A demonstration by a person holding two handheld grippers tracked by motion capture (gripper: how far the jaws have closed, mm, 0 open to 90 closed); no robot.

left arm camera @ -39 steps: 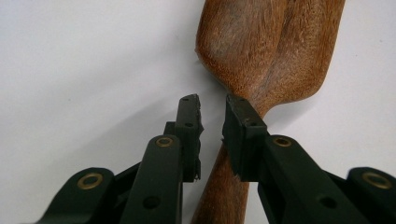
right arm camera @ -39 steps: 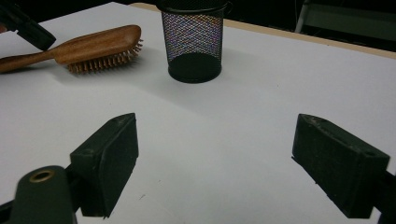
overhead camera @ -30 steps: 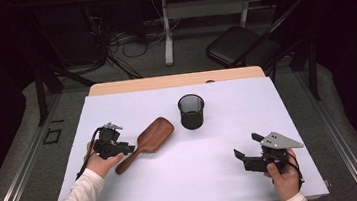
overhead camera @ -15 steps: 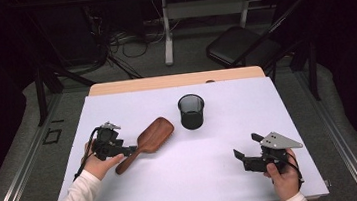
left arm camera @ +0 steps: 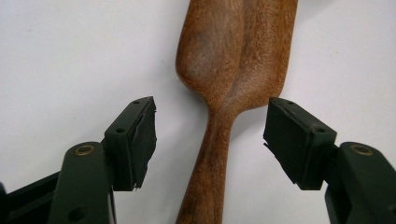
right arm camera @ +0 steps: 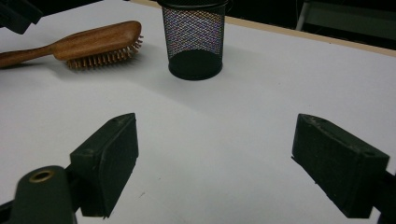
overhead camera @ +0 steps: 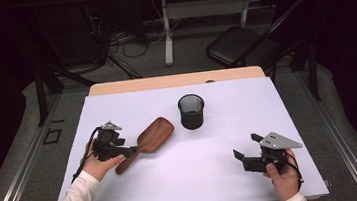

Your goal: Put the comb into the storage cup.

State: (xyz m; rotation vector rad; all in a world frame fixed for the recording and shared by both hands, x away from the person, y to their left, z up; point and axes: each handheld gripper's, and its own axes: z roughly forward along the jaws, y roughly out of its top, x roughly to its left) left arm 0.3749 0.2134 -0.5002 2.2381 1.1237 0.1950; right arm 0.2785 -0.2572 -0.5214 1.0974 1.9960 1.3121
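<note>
Little had shifted over the last second: the left gripper [overhead camera: 130,150] had crept slightly closer along the handle of the wooden hairbrush [overhead camera: 148,141], while the right gripper [overhead camera: 245,155] had kept its place. From the high view, the hairbrush lay bristles down on the white tabletop [overhead camera: 200,178], just to the left of the black mesh cup [overhead camera: 191,111] and apart from it, its paddle end nearest the cup and its handle slanting away toward the person's left hand [overhead camera: 101,164]. In the left gripper view the jaws of the left gripper [left arm camera: 210,140] were spread wide, one on each side of the narrow neck of the hairbrush [left arm camera: 233,65], with a clear gap to the wood on both sides. The right gripper sat well away from the cup, toward the near right corner of the tabletop, held in the right hand [overhead camera: 285,177]. In the right gripper view its jaws [right arm camera: 215,163] were spread apart over bare tabletop, pointing toward the mesh cup [right arm camera: 194,39], which stood upright, with the hairbrush [right arm camera: 88,44] lying beside it.
</note>
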